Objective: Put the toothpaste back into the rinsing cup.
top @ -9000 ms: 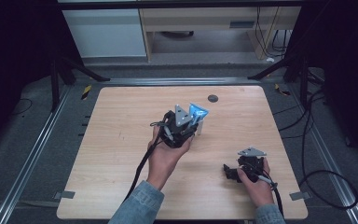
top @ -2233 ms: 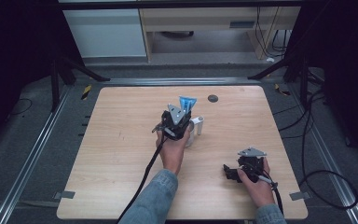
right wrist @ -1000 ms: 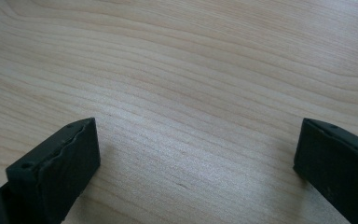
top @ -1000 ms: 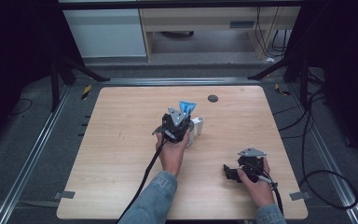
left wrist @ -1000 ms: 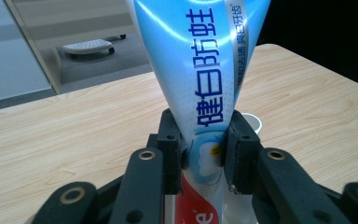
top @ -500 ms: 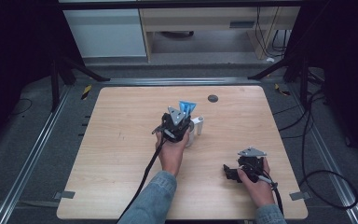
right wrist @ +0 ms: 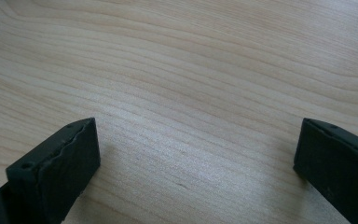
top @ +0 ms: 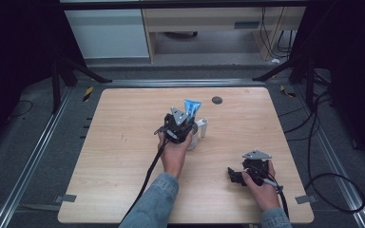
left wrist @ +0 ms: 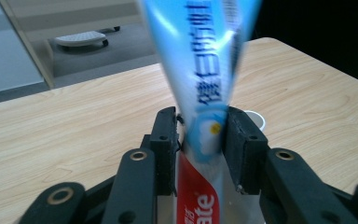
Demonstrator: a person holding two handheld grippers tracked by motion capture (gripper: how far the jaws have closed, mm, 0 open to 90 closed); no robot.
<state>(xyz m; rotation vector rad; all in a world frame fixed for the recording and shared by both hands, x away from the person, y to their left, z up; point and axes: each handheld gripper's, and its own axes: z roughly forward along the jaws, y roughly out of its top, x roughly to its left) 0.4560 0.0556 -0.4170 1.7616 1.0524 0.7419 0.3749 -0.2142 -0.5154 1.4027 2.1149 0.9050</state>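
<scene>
A blue, white and red toothpaste tube (top: 190, 106) (left wrist: 205, 70) stands nearly upright near the table's middle. My left gripper (top: 183, 122) (left wrist: 200, 140) is shut on its lower part, one black pad on each side. A white cup (top: 194, 138) sits just below and right of that gripper; whether the tube's lower end reaches into it is hidden. A small white cylinder (top: 203, 126) (left wrist: 254, 120) stands beside it. My right gripper (top: 232, 175) (right wrist: 196, 154) rests low at the front right, open, with bare wood between its pads.
The wooden table (top: 123, 142) has a small dark round disc (top: 217, 99) at its far edge. Cables trail from both grippers toward the front edge. Dark floor, metal rails and stand legs surround the table.
Since nine seconds ago the left gripper has shifted slightly left and stood the tube more upright, uncovering the white cup. Over the last second nothing has visibly moved. The right gripper stayed put.
</scene>
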